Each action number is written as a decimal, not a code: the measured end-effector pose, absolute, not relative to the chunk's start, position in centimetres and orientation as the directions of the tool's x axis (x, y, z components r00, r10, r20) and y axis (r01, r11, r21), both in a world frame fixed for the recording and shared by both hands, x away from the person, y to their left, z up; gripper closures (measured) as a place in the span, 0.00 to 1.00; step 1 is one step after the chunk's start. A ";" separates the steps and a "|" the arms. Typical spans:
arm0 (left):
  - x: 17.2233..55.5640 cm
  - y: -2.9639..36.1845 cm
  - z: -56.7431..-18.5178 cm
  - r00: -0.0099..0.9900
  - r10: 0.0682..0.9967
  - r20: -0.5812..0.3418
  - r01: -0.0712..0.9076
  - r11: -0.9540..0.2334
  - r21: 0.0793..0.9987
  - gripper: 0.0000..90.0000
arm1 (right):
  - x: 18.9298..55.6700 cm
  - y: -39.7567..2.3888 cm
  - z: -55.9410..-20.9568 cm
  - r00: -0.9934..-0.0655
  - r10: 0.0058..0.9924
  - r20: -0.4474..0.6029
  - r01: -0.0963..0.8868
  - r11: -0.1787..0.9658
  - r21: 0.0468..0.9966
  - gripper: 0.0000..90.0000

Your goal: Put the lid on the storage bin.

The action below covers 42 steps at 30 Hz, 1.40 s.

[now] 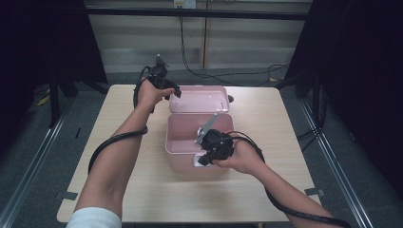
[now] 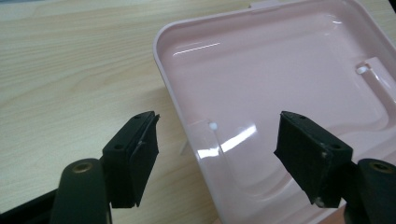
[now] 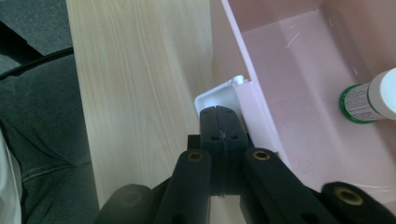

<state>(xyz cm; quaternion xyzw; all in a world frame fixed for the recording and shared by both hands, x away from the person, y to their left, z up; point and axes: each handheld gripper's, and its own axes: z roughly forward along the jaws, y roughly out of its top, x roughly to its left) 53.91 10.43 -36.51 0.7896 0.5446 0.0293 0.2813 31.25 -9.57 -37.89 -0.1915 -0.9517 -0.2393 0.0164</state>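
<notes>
Box (image 1: 199, 137), pink and open, sits on the worktop (image 1: 119, 190), its lid (image 1: 199, 99) laid back flat. Left gripper (image 2: 217, 140) has jaws spread astride the lid's rim; right gripper (image 3: 219, 126) has jaws pressed together at the white latch (image 3: 219, 95). Lifting the lid carelessly could drag the box. Bottle (image 3: 371, 100) lies inside, its label unreadable.

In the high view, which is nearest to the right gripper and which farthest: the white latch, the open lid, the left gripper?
From the right gripper:
1. White latch, at the pink box's front wall, right by the jaws.
2. Open lid, lying flat behind the box.
3. Left gripper, at the lid's left edge, a little farther.
</notes>
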 end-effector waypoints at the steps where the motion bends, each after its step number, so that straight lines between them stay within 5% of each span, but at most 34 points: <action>1: 54.0 10.3 -36.6 0.399 0.880 -0.260 0.847 -0.244 0.472 0.33 | 31.3 -9.6 -37.9 -0.922 0.364 0.132 0.383 0.805 0.453 1.00; 25: 56.0 9.4 -39.1 0.292 0.926 -0.241 0.884 -0.164 0.438 0.60 | 31.3 -9.7 -37.9 -0.925 0.355 0.133 0.375 0.808 0.453 1.00; 34: 56.3 9.6 -39.0 0.270 0.936 -0.224 0.898 -0.161 0.410 0.91 | 31.3 -9.7 -37.9 -0.924 0.357 0.133 0.377 0.807 0.453 1.00; 42: 56.0 9.9 -37.6 0.257 0.933 -0.253 0.903 -0.138 0.407 0.93 | 31.2 -9.6 -37.9 -0.925 0.356 0.129 0.375 0.811 0.450 1.00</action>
